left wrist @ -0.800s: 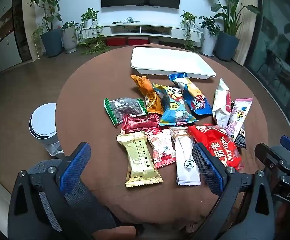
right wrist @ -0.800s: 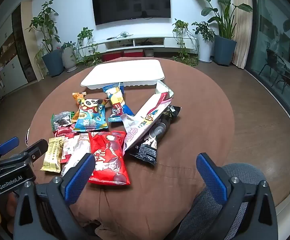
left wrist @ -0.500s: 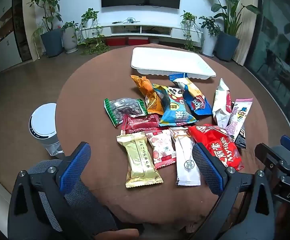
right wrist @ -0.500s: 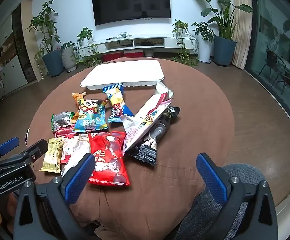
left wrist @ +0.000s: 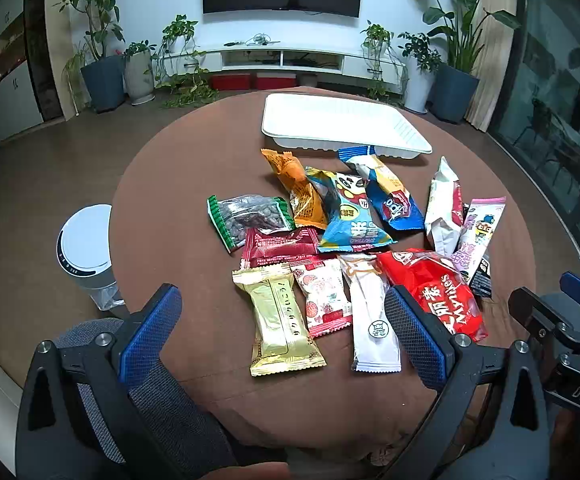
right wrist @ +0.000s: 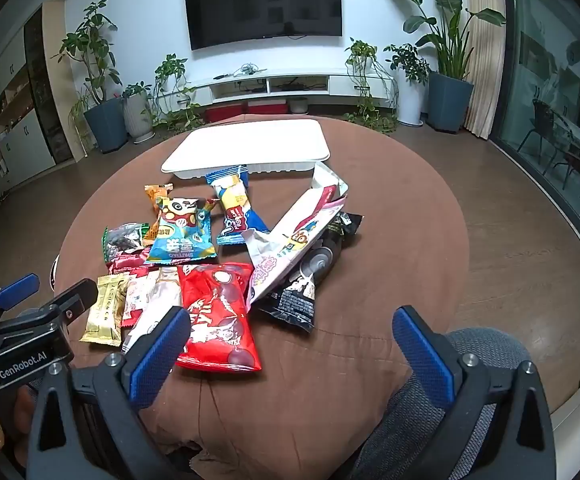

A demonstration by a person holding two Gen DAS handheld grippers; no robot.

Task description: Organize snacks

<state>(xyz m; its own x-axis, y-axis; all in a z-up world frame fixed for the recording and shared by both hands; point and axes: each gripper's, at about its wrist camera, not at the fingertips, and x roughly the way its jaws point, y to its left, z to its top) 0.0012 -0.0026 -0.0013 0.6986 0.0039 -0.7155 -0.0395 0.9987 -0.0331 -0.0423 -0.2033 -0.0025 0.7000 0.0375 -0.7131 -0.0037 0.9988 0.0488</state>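
A heap of snack packets (left wrist: 342, 248) lies on the round brown table (left wrist: 170, 208), just in front of the white tray (left wrist: 342, 128); a blue packet's end touches the tray's near rim. Nearer than the heap, the left gripper (left wrist: 286, 336) and right gripper (right wrist: 290, 356) hover with fingers spread wide, holding nothing. A white bin (left wrist: 84, 248) stands left of the table.

both wrist cams sit low at the near edge of the round table (left wrist: 162, 208), angled down and forward toward the tv wall. left view looks from the left, right view from the right; both share the snack pile (left wrist: 342, 240) and white tray (right wrist: 250, 148).
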